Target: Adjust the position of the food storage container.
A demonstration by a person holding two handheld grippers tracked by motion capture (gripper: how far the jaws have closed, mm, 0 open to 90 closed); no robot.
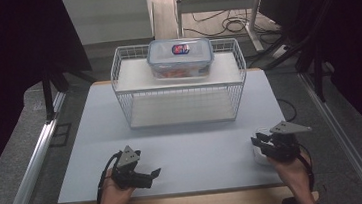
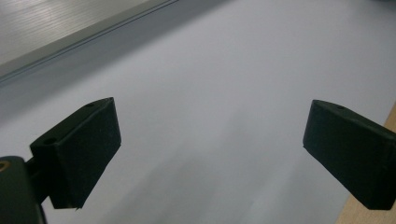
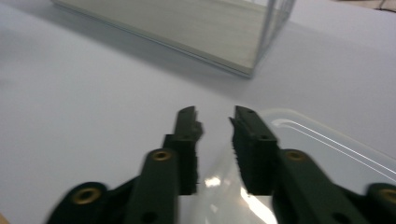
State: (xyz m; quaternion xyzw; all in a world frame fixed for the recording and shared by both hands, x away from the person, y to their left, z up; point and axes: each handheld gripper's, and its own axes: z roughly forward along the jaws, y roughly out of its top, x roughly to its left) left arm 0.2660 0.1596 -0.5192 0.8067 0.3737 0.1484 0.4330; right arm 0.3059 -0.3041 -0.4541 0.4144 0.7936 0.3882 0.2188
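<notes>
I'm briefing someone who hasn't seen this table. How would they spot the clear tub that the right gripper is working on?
Start at the white wire rack at the table's far side, then come to the near right corner. There the right gripper has its jaws astride the rim of an empty clear tub. Unlike the blue-rimmed lidded box on the rack, it has no lid.

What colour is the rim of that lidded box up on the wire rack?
Blue, around a clear lid; the box on the wire rack shows best in the high view.
</notes>
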